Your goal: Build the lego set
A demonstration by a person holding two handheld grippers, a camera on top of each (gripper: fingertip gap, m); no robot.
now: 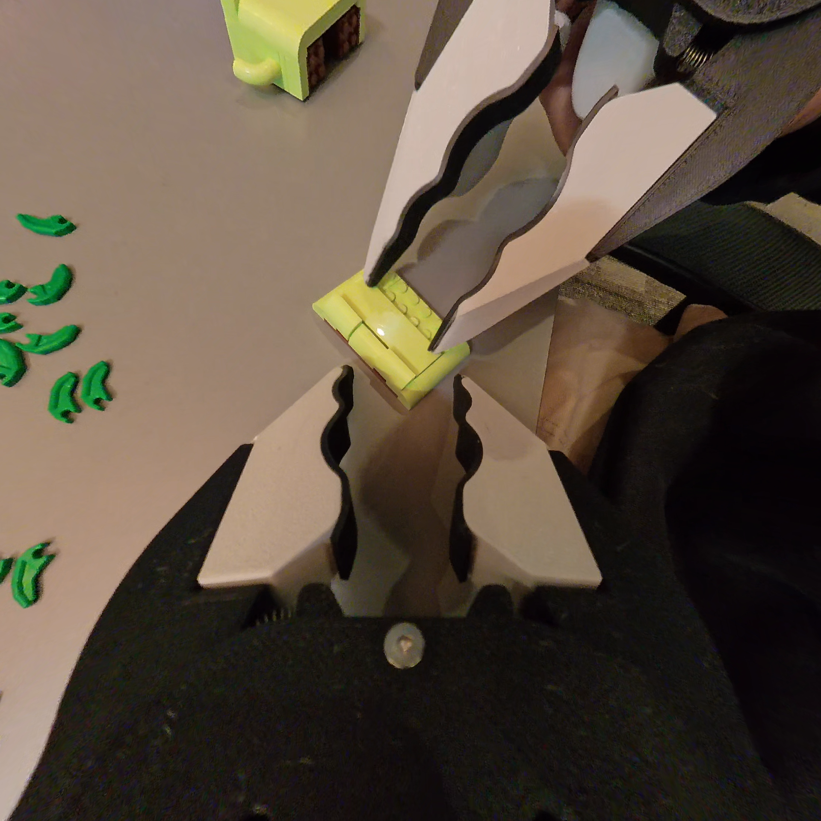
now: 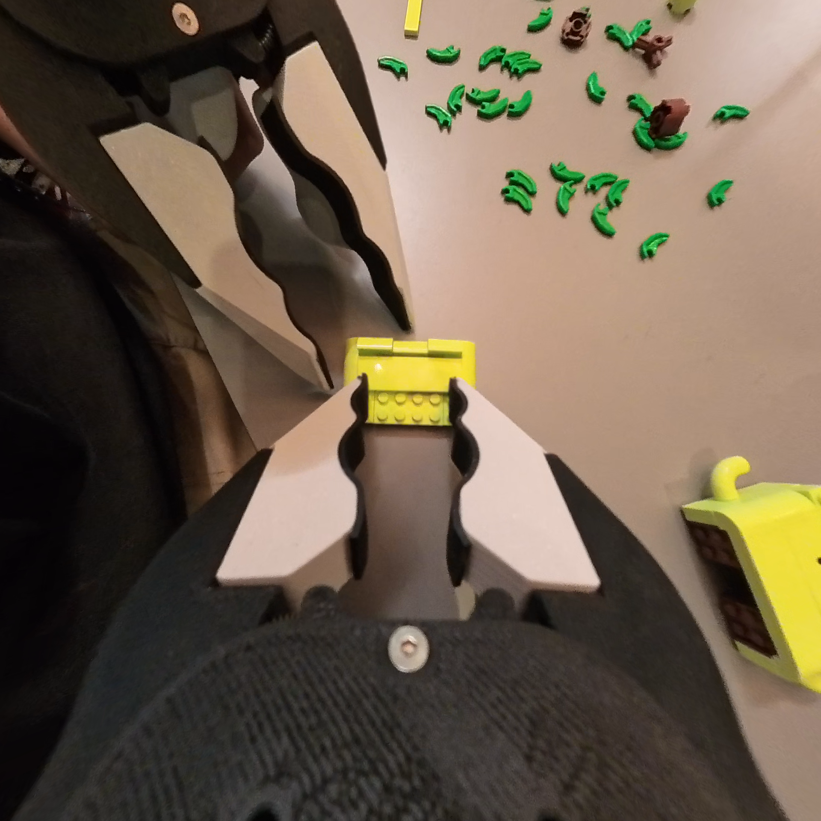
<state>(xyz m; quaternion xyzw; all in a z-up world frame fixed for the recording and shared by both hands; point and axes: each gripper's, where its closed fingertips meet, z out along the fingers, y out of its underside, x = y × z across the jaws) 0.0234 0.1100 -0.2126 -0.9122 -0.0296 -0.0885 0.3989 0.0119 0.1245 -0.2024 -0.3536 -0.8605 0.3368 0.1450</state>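
Note:
A small lime-green lego block (image 1: 391, 337) with a studded strip on top is held at the table's near edge; it also shows in the right wrist view (image 2: 411, 368). My right gripper (image 2: 407, 378) is shut on its two sides, and comes down from above in the left wrist view (image 1: 404, 315). My left gripper (image 1: 402, 373) is open, with the block's near corner just between its tips, apparently not touching. It also shows at the left of the right wrist view (image 2: 368, 356).
A bigger lime assembly (image 1: 293, 44) with brown studded insides lies on the grey table (image 1: 177, 177), also seen at the right (image 2: 764, 577). Several green leaf pieces (image 2: 488, 102) and brown pieces (image 2: 666, 115) are scattered beyond. A person's dark clothing (image 1: 711, 444) is beside the table edge.

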